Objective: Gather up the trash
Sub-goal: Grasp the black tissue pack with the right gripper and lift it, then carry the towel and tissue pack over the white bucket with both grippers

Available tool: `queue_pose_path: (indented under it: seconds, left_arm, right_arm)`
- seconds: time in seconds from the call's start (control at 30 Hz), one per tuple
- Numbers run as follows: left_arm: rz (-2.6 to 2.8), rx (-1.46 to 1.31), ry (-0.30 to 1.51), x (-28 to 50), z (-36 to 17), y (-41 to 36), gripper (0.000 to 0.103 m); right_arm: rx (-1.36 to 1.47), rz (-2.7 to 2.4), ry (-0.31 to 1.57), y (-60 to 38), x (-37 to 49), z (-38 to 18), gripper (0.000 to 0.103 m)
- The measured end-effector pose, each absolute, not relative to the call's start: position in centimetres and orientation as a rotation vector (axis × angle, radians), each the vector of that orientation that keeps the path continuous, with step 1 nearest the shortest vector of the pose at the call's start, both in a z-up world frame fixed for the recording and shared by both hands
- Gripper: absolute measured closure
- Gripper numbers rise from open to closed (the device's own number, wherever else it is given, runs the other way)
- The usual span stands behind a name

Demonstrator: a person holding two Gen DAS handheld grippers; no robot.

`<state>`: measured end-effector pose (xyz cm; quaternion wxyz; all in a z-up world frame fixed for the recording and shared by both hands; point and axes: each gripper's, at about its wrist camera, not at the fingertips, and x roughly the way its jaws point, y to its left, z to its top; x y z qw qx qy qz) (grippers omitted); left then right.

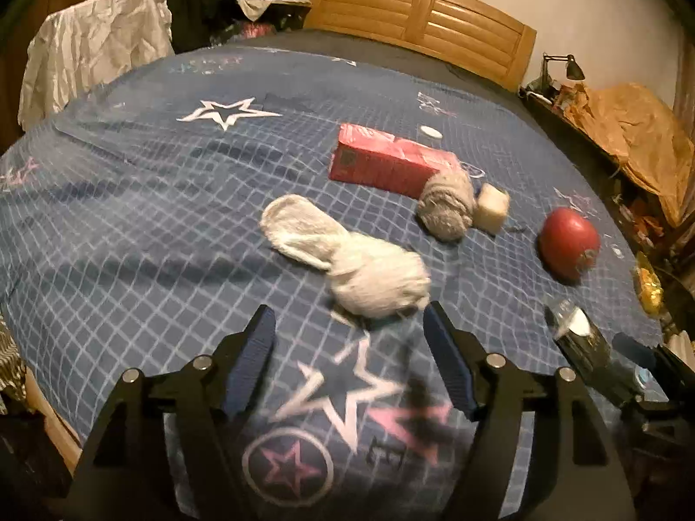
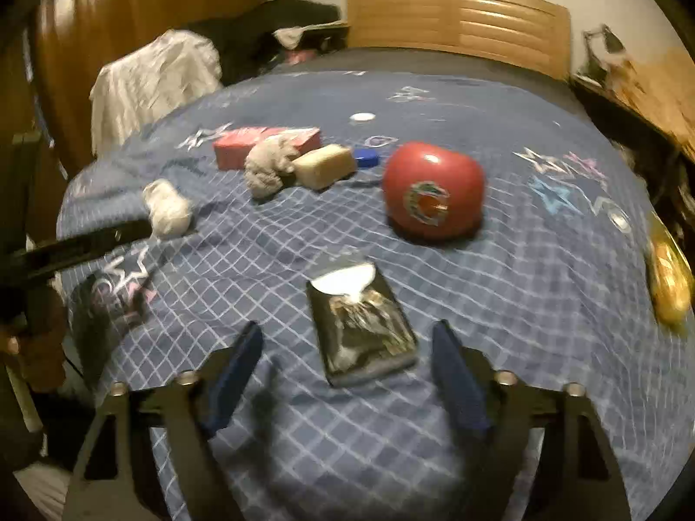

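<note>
1. Right wrist view shows the right gripper (image 2: pixel 347 373) with its jaws spread apart and nothing pinched; a flat dark packet (image 2: pixel 362 325) with a white torn top lies on the bedspread (image 2: pixel 543 304) between and just beyond the blue pads, touching neither.
2. Left wrist view shows the left gripper (image 1: pixel 349 362) likewise released, jaws apart over a star print, with a rolled white sock (image 1: pixel 347 260) lying just past the fingertips.
3. The packet looks crumpled and shiny, blurred at the edges.
4. Farther out sit a red round container (image 2: pixel 434 191) with a logo, a tan sponge (image 2: pixel 323 167), a grey sock ball (image 2: pixel 267 169), a pink box (image 2: pixel 243 145) and a small white cap (image 2: pixel 362 117).
5. The bedspread is blue with a white grid and stars; a wooden headboard (image 2: pixel 456 17) stands behind, a white garment (image 2: pixel 152 82) hangs at the left, and cluttered furniture lines the right.
</note>
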<state>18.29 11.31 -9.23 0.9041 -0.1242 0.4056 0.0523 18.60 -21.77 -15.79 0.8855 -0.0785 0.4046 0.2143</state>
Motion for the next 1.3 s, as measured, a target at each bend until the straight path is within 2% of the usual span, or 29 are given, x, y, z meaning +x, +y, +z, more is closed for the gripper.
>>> queue_pose_path:
  seconds: [0.07, 0.13, 0.27, 0.33, 0.47, 0.53, 0.67, 0.73, 0.8, 0.83, 0.87, 0.9, 1.03, 1.07, 1.13, 1.3]
  left_arm:
    - [0.123, -0.261, 0.845, 19.3, -9.6, 11.5, 0.035]
    - [0.123, -0.261, 0.845, 20.1, -9.6, 11.6, 0.035]
    - [0.105, -0.251, 0.839, 21.7, -9.6, 11.6, 0.035]
    - [0.1, -0.236, 0.843, 22.2, -9.9, 11.3, 0.031]
    - [0.091, -0.248, 0.856, 22.8, -10.2, 10.9, 0.031]
    - [0.063, -0.269, 0.86, 22.8, -9.9, 10.8, 0.031]
    - [0.06, -0.225, 0.874, 23.3, -10.3, 9.7, 0.031]
    - [0.056, -0.254, 0.919, 23.9, -11.5, 9.9, 0.032]
    - [0.064, -0.267, 0.924, 24.0, -11.7, 10.1, 0.034]
    - [0.064, -0.266, 0.922, 24.0, -11.6, 10.1, 0.036]
    - [0.063, -0.26, 0.923, 23.9, -11.6, 10.1, 0.038]
    - [0.067, -0.254, 0.925, 23.9, -11.7, 10.0, 0.04]
    - [0.067, -0.215, 0.923, 23.9, -11.9, 9.3, 0.055]
    - [0.065, -0.204, 0.922, 23.9, -11.9, 9.1, 0.056]
    - [0.065, -0.194, 0.921, 24.0, -12.0, 8.9, 0.058]
    - [0.06, -0.203, 0.915, 23.8, -11.8, 9.1, 0.066]
  right_arm:
    - [-0.188, 0.437, 0.861, -21.2, 19.1, -16.4, 0.053]
    - [-0.17, 0.437, 0.862, -21.5, 19.1, -16.8, 0.054]
    - [-0.153, 0.427, 0.852, -21.9, 18.6, -16.6, 0.063]
    - [-0.142, 0.421, 0.847, -21.9, 18.4, -16.6, 0.065]
    - [-0.104, 0.413, 0.839, -21.8, 18.0, -16.6, 0.071]
    - [-0.083, 0.422, 0.839, -21.9, 17.8, -16.5, 0.081]
    - [-0.093, 0.424, 0.856, -21.7, 17.7, -16.7, 0.08]
    - [-0.107, 0.429, 0.859, -21.5, 17.8, -16.7, 0.073]
    - [-0.097, 0.436, 0.847, -21.6, 17.6, -16.5, 0.052]
    - [-0.103, 0.431, 0.837, -21.5, 17.5, -16.3, 0.047]
    - [-0.116, 0.418, 0.824, -21.5, 17.3, -16.2, 0.037]
    - [-0.124, 0.408, 0.817, -21.5, 17.2, -16.1, 0.034]
    - [-0.135, 0.375, 0.839, -21.8, 17.8, -16.6, 0.034]
    - [-0.119, 0.376, 0.848, -22.0, 18.1, -16.9, 0.034]
    - [-0.107, 0.397, 0.87, -22.0, 18.5, -17.4, 0.054]
    - [-0.138, 0.417, 0.859, -21.3, 18.3, -17.6, 0.064]
